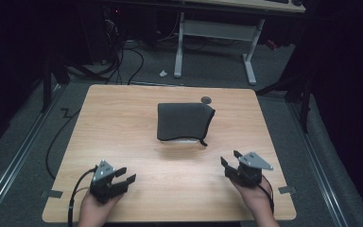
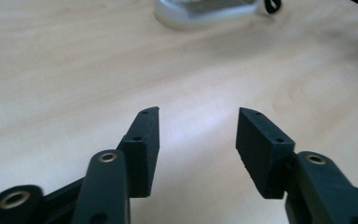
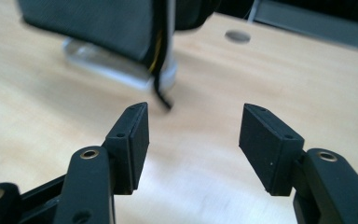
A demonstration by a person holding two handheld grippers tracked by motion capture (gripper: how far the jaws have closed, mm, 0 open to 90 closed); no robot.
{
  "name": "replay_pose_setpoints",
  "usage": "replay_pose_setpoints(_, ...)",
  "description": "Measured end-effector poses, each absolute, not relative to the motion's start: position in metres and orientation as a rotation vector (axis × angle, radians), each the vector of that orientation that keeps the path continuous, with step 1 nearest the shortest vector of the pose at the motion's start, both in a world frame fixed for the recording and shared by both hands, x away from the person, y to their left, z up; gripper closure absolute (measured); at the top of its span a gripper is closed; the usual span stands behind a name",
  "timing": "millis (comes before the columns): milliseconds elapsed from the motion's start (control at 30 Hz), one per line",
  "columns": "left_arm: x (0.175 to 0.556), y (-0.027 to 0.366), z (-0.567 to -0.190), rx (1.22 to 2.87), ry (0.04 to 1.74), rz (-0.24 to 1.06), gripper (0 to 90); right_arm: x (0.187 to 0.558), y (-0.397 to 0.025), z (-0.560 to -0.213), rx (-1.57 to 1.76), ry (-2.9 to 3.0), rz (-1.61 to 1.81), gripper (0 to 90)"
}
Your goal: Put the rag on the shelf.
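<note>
Right now both the left gripper (image 1: 126, 176) and the right gripper (image 1: 230, 158) sit wide open with nothing in them, near the table's (image 1: 123, 118) front edge (well apart from the dark sleeve (image 1: 183, 120) mid-table), so reaching for it looks next.

Each hand-held gripper you carry is black: your left hand-held gripper (image 1: 126, 175) and your right hand-held gripper (image 1: 230, 158) both wear a grey three-cornered plate on top. Black cables trail back from them. Their flat, blocky jaw pads have small screw holes, and brass-coloured rivets sit in the rounded jaw arms.
</note>
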State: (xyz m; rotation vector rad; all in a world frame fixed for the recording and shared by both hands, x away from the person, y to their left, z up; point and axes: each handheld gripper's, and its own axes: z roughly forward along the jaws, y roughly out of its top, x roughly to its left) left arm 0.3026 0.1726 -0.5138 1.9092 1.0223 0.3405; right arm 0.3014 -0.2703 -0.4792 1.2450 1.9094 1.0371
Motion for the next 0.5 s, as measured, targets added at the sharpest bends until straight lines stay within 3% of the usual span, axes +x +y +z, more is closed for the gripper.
replay_pose_setpoints(133,0.296,0.167,-0.519,1.984,1.003,0.37,49.8,0.274,-0.265,-0.511,1.258,1.977,1.008,43.6)
replay_pose_setpoints(233,0.302,0.163,-0.522,1.981,1.015,0.314,49.7,0.275,-0.262,-0.513,1.201,1.997,0.936,45.4)
replay_pose_setpoints(500,0.302,0.161,-0.522,1.997,0.987,0.316,49.8,0.28,-0.265,-0.516,1.26,2.001,0.968,43.6)
